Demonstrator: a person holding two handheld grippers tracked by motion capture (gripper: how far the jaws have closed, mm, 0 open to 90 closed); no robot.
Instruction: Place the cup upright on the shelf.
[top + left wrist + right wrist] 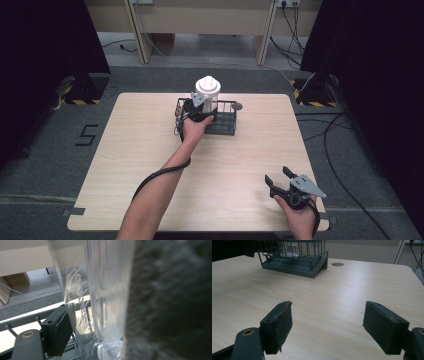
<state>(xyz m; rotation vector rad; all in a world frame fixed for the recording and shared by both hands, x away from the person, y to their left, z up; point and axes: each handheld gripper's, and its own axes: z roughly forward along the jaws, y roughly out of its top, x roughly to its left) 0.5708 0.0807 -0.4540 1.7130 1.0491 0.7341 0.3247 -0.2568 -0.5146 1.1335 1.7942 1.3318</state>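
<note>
Far across the pale wooden desk [150, 150], a dark grey wire rack [225, 122] is seen, and a clear plastic cylindrical container with a white lid [208, 90] is stood upright in it. The left claw [197, 107] is clenched on this container: in the left gripper view the transparent wall with pale lettering [82, 305] is pressed between the two padded jaws, with the rack's wires just below. The right claw [279, 181] is held released near the desk's near right corner, well apart from the rack; in the right gripper view its jaws are spread wide above bare wood, the rack [294, 260] being seen beyond.
</note>
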